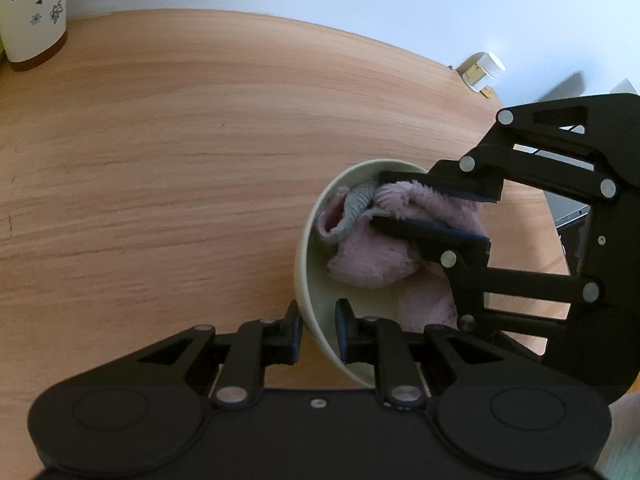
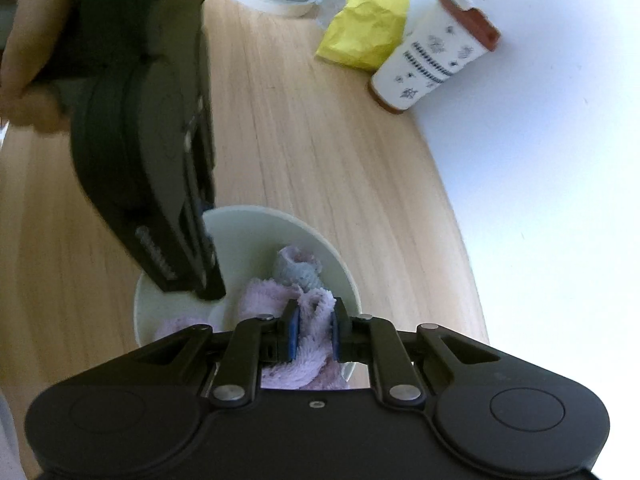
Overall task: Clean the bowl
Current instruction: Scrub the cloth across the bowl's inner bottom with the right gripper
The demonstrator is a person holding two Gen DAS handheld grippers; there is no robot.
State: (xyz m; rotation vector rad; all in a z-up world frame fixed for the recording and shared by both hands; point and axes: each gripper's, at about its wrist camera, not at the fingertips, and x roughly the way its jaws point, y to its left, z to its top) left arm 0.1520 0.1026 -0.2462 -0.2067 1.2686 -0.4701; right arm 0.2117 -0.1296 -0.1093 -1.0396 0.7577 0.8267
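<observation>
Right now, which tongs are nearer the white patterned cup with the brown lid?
Left. The left tongs, clamped on the pale bowl's rim, sit toward the cup; the right tongs grip the pink cloth inside.

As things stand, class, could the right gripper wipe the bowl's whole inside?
Probably not: the left gripper, shut on the bowl rim, blocks one side from the right gripper and its cloth.

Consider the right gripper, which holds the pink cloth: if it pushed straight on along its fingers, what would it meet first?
Most likely the inside of the pale bowl. The right gripper, shut on the pink cloth, points down into it, cloth leading. The exact contact spot is uncertain, as depth is unclear.
</observation>
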